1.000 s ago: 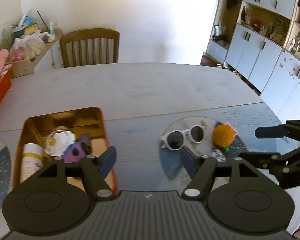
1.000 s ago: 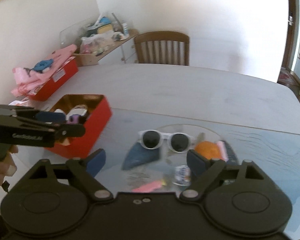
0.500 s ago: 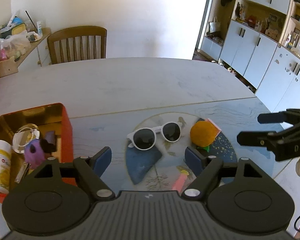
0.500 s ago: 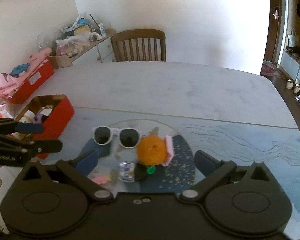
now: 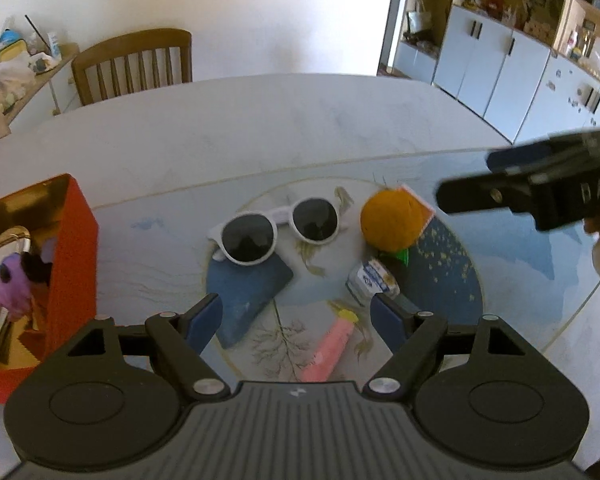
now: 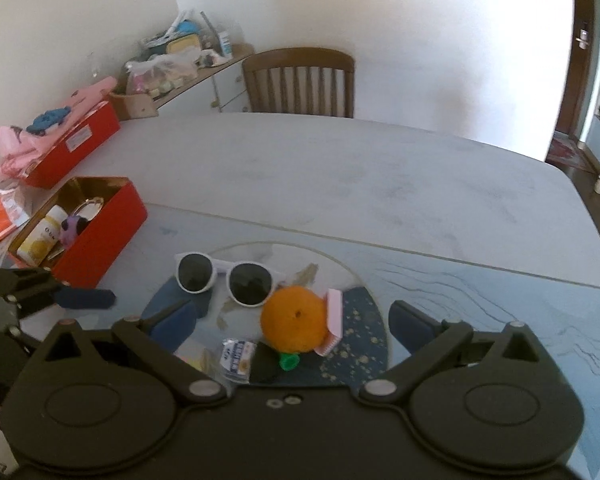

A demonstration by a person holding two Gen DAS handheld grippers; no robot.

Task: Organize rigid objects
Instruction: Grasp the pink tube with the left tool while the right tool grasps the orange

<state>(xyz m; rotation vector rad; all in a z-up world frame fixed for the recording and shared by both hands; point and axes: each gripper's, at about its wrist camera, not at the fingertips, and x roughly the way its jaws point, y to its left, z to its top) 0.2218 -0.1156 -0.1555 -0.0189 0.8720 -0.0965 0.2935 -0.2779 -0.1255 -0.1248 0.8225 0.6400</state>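
Grippers: left gripper (image 5: 296,318) jaws spread wide, nothing between, hovering over near edge of round blue/white mat (image 5: 452,272). Right gripper (image 6: 294,320) also wide open, empty, over same mat from the other side.
Sunglasses: white-frame sunglasses (image 5: 278,230), dark lenses, lying on mat, partly on a dark-blue patch of the print; just left of orange.
Orange: orange (image 6: 294,318) on mat, touching a pink-edged card box (image 6: 334,314) on its right; sits between right gripper's fingers in that cam, no contact.
Small pack: white/blue packet (image 5: 372,282) just in front of orange, near left gripper's right finger. Text too small to read.
Green bit: small green item (image 6: 289,361) under orange's near side, prob a cap, can't confirm.
Pink tube: pink tube w/ yellow tip (image 5: 332,346) lying on mat near left gripper, base hidden by gripper body.
Red box: open red box (image 6: 100,244), gold inside, on table (image 6: 340,176) left of mat, well apart from sunglasses. Holds white bottle (image 6: 42,236), purple toy (image 6: 70,230), round metal-rim item (image 6: 86,206).
Bkgd: wooden chair (image 6: 300,80) at far table edge.
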